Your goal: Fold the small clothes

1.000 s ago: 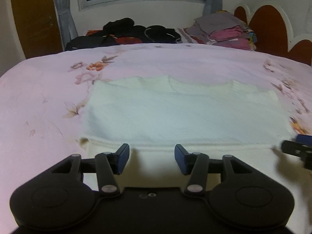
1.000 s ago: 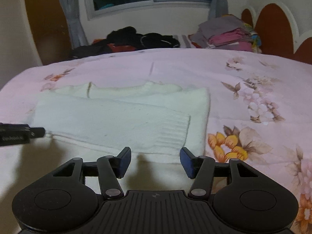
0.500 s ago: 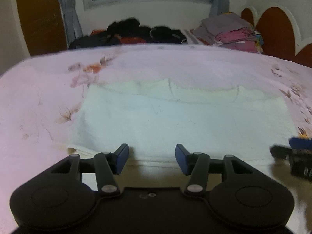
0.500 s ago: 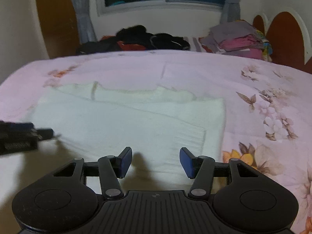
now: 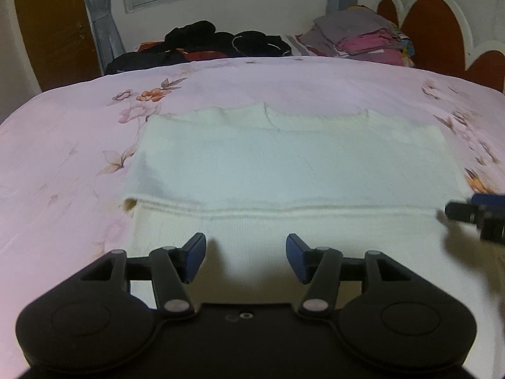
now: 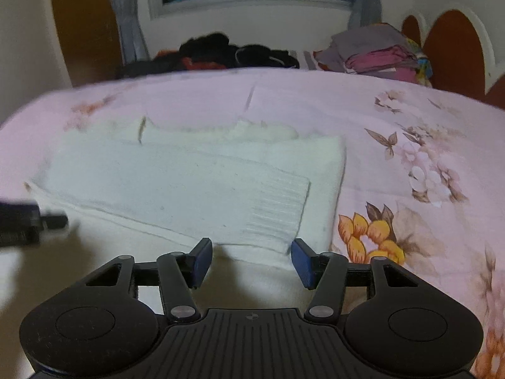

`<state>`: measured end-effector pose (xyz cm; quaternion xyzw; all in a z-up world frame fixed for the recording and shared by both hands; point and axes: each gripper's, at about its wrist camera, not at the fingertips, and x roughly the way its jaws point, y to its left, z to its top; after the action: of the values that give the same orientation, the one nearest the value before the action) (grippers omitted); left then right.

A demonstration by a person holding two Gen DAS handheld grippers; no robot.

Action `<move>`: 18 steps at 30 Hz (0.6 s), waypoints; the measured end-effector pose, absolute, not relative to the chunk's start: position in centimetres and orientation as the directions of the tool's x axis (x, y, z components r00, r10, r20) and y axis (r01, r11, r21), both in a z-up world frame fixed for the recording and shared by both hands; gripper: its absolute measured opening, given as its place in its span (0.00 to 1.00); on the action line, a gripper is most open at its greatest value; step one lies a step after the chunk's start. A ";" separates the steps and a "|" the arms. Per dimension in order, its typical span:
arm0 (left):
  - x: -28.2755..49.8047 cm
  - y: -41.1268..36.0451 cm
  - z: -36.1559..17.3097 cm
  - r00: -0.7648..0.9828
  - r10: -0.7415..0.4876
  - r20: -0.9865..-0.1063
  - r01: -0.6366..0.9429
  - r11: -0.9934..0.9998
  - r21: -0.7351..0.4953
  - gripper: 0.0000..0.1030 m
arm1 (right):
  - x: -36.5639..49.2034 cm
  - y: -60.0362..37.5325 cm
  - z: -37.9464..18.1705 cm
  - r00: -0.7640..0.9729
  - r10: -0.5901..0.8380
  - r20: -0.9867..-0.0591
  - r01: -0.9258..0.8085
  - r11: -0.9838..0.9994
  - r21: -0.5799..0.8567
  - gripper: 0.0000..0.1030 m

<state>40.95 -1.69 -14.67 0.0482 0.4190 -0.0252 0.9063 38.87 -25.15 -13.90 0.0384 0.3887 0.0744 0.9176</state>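
Note:
A white knit sweater (image 5: 293, 170) lies flat on the pink floral bedsheet (image 5: 63, 158), sleeves folded across its body. In the right wrist view the sweater (image 6: 176, 186) shows a ribbed sleeve cuff (image 6: 277, 214) lying on top near the right side. My left gripper (image 5: 245, 258) is open and empty, just above the sweater's near ribbed hem. My right gripper (image 6: 251, 262) is open and empty, just before the cuff. The right gripper's tip shows at the right edge of the left wrist view (image 5: 473, 214); the left gripper's tip shows at the left edge of the right wrist view (image 6: 28, 221).
A pile of dark clothes (image 5: 214, 44) lies at the far edge of the bed. A stack of folded clothes (image 5: 363, 38) sits at the far right by the headboard (image 5: 442, 28). A window and curtains are behind.
Both grippers shifted slightly over the sweater's near edge, staying open. The sweater has not moved.

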 end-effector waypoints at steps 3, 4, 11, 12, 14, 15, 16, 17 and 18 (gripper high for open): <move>39.1 -1.4 -14.0 0.649 -0.028 -0.760 0.112 0.992 0.059 0.58 | 36.9 -25.2 -12.4 0.702 0.182 -0.689 -0.098 0.982 0.160 0.54; 38.7 -1.4 -13.8 0.650 -0.037 -0.759 0.122 0.991 0.056 0.59 | 36.1 -25.1 -12.0 0.707 0.180 -0.684 -0.092 0.982 0.164 0.54; 34.2 0.2 -12.9 0.650 -0.107 -0.753 0.185 0.982 0.021 0.60 | 29.7 -23.1 -10.4 0.716 0.159 -0.680 -0.062 0.984 0.164 0.54; 33.3 0.6 -12.8 0.645 -0.117 -0.756 0.192 0.981 0.012 0.60 | 28.5 -22.6 -10.2 0.714 0.155 -0.683 -0.062 0.985 0.158 0.54; 31.8 1.4 -12.8 0.641 -0.130 -0.757 0.204 0.979 0.004 0.60 | 26.5 -22.0 -10.0 0.715 0.148 -0.683 -0.059 0.987 0.152 0.54; 31.0 1.8 -12.9 0.637 -0.132 -0.759 0.208 0.978 0.005 0.61 | 25.5 -21.9 -9.9 0.715 0.144 -0.684 -0.056 0.987 0.149 0.54; 30.2 2.1 -13.0 0.633 -0.133 -0.762 0.212 0.977 0.006 0.61 | 24.6 -21.6 -9.8 0.714 0.139 -0.687 -0.051 0.988 0.146 0.54; 29.5 2.5 -13.1 0.629 -0.138 -0.765 0.216 0.976 0.002 0.61 | 23.5 -21.4 -9.8 0.713 0.133 -0.688 -0.046 0.989 0.143 0.54; 28.8 2.8 -13.1 0.624 -0.145 -0.768 0.219 0.976 -0.007 0.61 | 22.6 -21.2 -9.8 0.712 0.130 -0.690 -0.043 0.989 0.141 0.54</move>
<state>28.85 2.83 -13.13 0.0435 0.4216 -0.1011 0.9001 22.61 -21.22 -9.80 0.0571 0.3765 0.0468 0.9235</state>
